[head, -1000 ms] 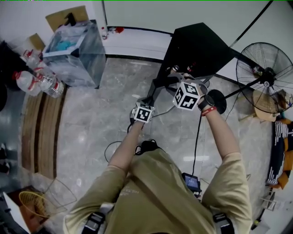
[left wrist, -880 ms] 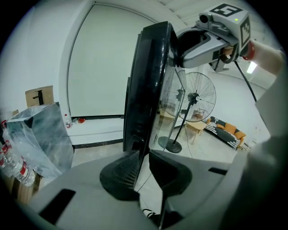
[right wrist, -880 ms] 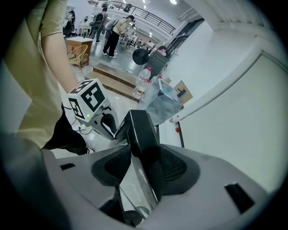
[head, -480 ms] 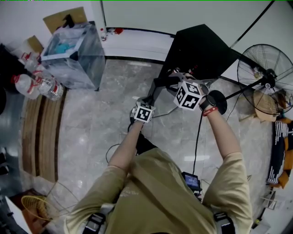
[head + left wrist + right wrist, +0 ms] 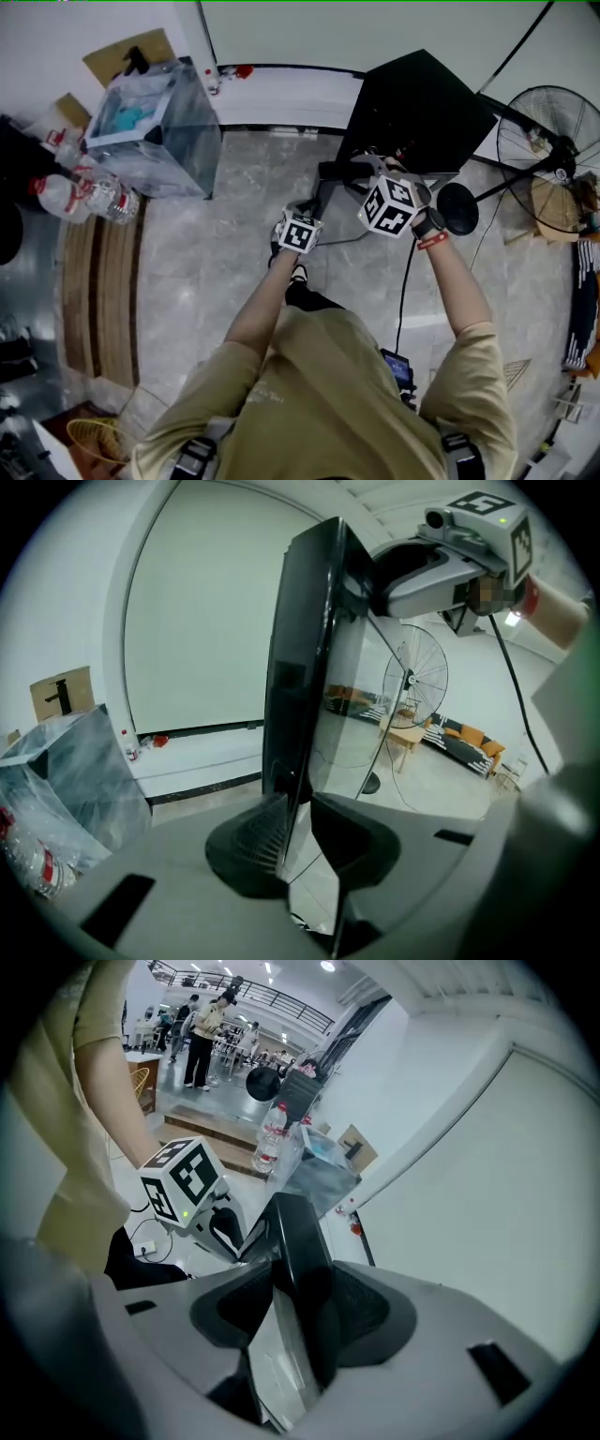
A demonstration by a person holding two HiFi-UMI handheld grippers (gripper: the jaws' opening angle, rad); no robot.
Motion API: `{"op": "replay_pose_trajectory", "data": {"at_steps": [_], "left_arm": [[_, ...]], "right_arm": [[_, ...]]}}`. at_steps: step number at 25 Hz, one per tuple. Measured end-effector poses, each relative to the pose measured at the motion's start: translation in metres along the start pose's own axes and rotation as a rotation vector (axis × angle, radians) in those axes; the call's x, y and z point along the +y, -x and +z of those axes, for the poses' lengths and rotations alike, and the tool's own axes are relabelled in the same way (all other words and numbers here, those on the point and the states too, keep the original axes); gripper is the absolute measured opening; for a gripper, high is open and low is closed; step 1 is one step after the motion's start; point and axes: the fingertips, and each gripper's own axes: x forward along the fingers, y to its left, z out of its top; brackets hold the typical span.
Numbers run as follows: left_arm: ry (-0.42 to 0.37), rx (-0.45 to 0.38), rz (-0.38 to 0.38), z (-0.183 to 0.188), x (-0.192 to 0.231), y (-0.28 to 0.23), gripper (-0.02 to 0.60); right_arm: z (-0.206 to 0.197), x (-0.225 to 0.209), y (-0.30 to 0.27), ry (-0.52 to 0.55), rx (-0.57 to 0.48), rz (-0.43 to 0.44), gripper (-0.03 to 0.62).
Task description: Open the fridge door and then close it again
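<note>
Black-framed and glazed, the fridge door (image 5: 292, 667) stands swung out from the front of the low black fridge (image 5: 417, 98), upright, with its free edge turned toward the person. Both grippers are clamped on it.

The left gripper (image 5: 298, 819) grips the door's free vertical edge low down. In the left gripper view the dark frame and the glass pane run straight up between the two pads, which close against either face.

The right gripper (image 5: 300, 1297) holds the same door higher up, near its top corner. In the right gripper view a thick black piece of the frame stands between the jaws, and the ribbed pads press on both of its sides with the jaws set wide. From there the left gripper's marker cube shows just past the door and lower. From the left gripper view the right gripper sits above, on the door's top.

In the head view both marker cubes hang just in front of the fridge. The left one is farther from the cabinet and the right one is close to its front corner. The person's arms in a beige shirt (image 5: 319, 403) reach toward them.

To the left of the fridge, well apart, stands a clear plastic-lined bin (image 5: 155, 117), and several plastic water bottles (image 5: 84, 192) lie beyond it. To the right of the fridge stands a black pedestal fan (image 5: 553, 141). Grey marble floor (image 5: 216, 262) spreads in front of the fridge.
</note>
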Motion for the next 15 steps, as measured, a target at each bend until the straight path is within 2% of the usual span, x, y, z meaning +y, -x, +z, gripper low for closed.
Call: {"op": "replay_pose_trajectory", "data": {"at_steps": [4, 15], "left_arm": [[-0.043, 0.012, -0.008, 0.010, 0.016, -0.013, 0.080], [-0.101, 0.040, -0.051, 0.050, 0.056, -0.052, 0.081]], "right_arm": [[0.000, -0.016, -0.010, -0.031, -0.020, -0.007, 0.212], [-0.006, -0.069, -0.039, -0.144, -0.033, -0.035, 0.206]]}}
